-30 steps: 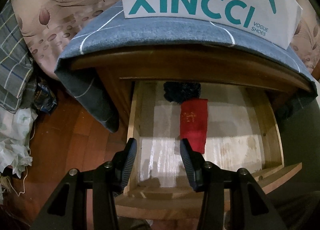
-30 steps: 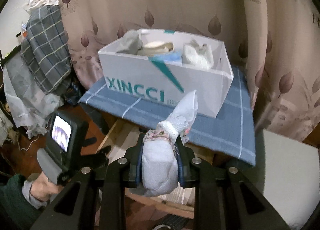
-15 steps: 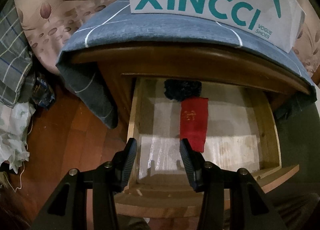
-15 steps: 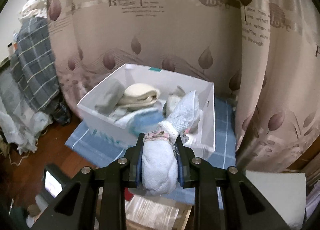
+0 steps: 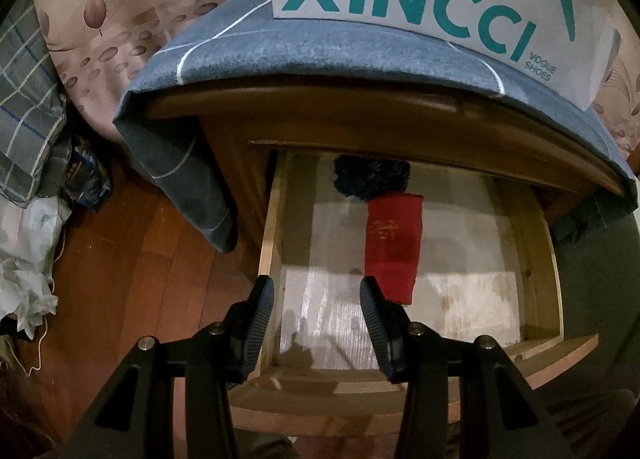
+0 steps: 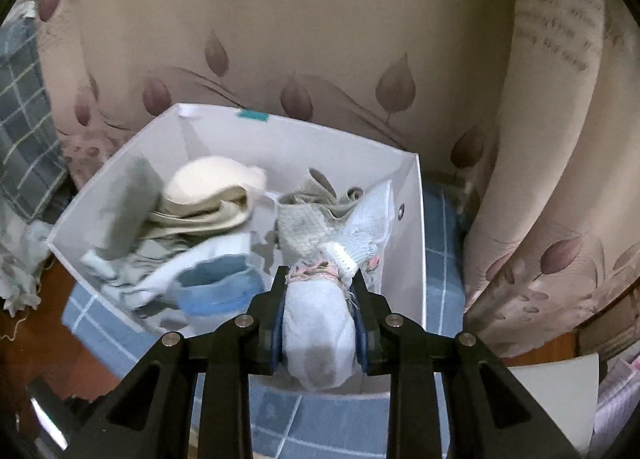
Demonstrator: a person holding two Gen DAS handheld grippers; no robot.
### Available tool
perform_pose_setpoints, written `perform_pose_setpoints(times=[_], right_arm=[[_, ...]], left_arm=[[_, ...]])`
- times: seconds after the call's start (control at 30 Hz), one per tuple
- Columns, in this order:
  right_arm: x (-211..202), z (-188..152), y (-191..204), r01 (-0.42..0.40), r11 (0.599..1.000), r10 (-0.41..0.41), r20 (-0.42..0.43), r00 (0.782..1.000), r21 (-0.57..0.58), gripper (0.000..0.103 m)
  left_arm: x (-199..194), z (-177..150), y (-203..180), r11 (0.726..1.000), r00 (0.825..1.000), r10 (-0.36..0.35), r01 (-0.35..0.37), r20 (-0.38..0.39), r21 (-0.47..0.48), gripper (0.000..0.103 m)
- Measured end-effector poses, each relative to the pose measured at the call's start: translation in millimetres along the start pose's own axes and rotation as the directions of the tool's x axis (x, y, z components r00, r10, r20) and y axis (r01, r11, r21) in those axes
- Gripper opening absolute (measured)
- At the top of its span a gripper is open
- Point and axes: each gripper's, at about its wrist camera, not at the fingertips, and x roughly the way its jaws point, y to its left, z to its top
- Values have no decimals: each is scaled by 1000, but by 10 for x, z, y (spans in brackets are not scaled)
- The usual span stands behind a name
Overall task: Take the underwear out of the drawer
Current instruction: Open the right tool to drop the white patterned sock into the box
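Right wrist view: the right gripper (image 6: pixel 320 315) has its jaws pinched tight on a rolled pale blue garment (image 6: pixel 318 335). The roll's long axis runs straight along the jaws, and a looser knitted end sticks out past the tips toward 1 o'clock. The gripper hangs over the near right corner of an open white box (image 6: pixel 408 227) that stands on a blue checked cloth (image 6: pixel 438 227). The box opening spreads from 9 to 12 o'clock of the jaws and already holds cream, grey and blue folded garments. Judging by this, the coming move is to let the roll drop into the box, just ahead of the tips.

Left wrist view: the left gripper (image 5: pixel 316 313) hovers over the front of the open wooden drawer (image 5: pixel 540 259), its jaws spread partway with nothing between them. A folded red garment (image 5: pixel 394 247) lies in the drawer, just past the right jaw tip at 1 o'clock, its long axis running front to back. A dark blue bundle (image 5: pixel 372 177) lies at the drawer's back, at 12 o'clock, touching the red one. The left hand is nearer both.
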Motion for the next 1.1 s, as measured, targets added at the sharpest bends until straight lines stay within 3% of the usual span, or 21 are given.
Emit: perform_pose_setpoints(times=[0.33,0.4,0.47,0.73,0.97,1.1], right_arm=[[232,-102,86,22,1000,-22,-33,999,3,31],[214,-104,59,25,1000,-25,-32,999,12,39],[164,-102,63,28,1000,-28,-25,999,10,46],[-299,-201,137,32,999,-31,44,999,-15,53],[-735,-606,314,-15,998,20,73,997,-68,57],[-775,-952,484,-57,993,60,25,998,-104,58]], left_arm=[[13,-9,15,1000,1000,0,0,-6,-1,46],[11,-9,20,1000,1000,1,-1,-6,-3,46],[8,-6,19,1000,1000,4,-4,-4,-1,46],[6,-11,75,1000,1000,24,-24,2,-4,46],[-54,-7,231,998,999,37,-36,21,-47,46],[-108,7,433,991,998,48,-44,32,-126,46]])
